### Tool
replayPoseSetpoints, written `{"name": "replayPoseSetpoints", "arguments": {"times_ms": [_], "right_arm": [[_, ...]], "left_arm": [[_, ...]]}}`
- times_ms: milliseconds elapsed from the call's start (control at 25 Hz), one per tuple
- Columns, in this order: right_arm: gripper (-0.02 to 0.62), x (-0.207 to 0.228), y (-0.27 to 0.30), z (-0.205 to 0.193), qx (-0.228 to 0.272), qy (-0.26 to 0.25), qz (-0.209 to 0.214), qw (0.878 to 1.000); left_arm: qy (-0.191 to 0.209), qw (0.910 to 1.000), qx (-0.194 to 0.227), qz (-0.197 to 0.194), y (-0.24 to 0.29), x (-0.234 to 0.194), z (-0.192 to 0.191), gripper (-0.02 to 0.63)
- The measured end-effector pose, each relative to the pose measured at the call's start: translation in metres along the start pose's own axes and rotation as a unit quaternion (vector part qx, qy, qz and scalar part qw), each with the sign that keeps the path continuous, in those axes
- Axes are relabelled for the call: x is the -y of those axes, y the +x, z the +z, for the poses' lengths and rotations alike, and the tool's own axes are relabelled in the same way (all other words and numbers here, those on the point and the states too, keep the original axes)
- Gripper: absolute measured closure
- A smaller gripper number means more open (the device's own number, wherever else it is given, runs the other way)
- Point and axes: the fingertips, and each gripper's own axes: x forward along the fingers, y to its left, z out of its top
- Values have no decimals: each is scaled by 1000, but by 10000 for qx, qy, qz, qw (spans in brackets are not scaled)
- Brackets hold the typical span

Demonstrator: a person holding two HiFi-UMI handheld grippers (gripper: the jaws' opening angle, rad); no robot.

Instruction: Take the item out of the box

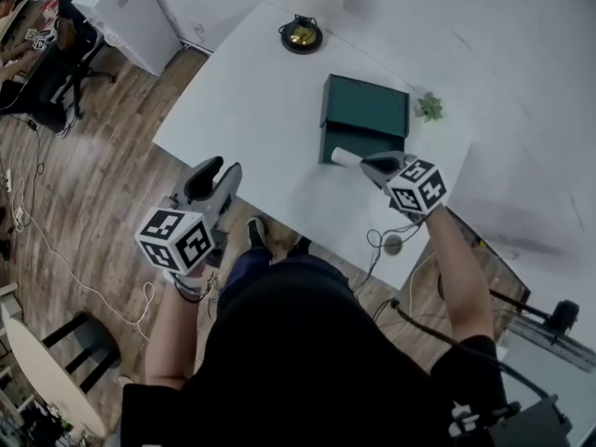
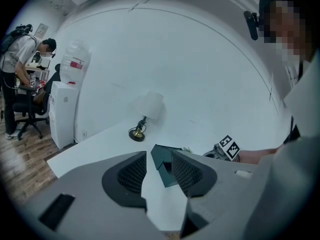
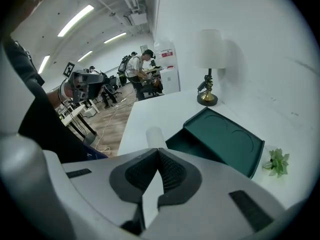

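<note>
A dark green box lies open on the white table, its lid tipped back. My right gripper hovers over the box's near edge, shut on a slim white item. The item's rounded end sticks out past the right gripper above the box's hollow. My left gripper hangs off the table's near-left side, over the wood floor. The left gripper is open with nothing between its jaws, and the box shows through the gap.
A black and brass lamp stands at the table's far end. A small green plant sits right of the box. A white cabinet, office chairs and people are at the far left. A round white table and cables lie on the floor.
</note>
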Motion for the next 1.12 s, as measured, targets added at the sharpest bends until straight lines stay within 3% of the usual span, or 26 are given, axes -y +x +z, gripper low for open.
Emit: {"name": "replayPoseSetpoints", "arguments": {"times_ms": [200, 400, 560, 680, 920, 1040, 1120], "right_arm": [[589, -37, 12, -31, -223, -31, 42, 9997], [588, -47, 41, -89, -561, 392, -6, 9977], [586, -42, 59, -123, -476, 817, -258, 9952], [575, -41, 66, -141, -388, 814, -447, 9949], [541, -35, 68, -151, -217, 914, -721, 9930], [466, -34, 62, -151, -196, 898, -777, 9927], [451, -31, 52, -146, -92, 911, -861, 9921]], "left_arm": [[-79, 9997, -171, -138, 5, -4, -13, 451], [-49, 9988, -343, -335, 16, 4, -21, 451], [-11, 9980, -442, -450, 19, 9, -26, 451], [15, 9973, -533, -505, 20, 13, -31, 451], [99, 9964, -623, -573, 24, 20, -30, 451], [125, 9960, -639, -615, 25, 25, -32, 451], [129, 9957, -652, -638, 27, 27, -33, 451]]}}
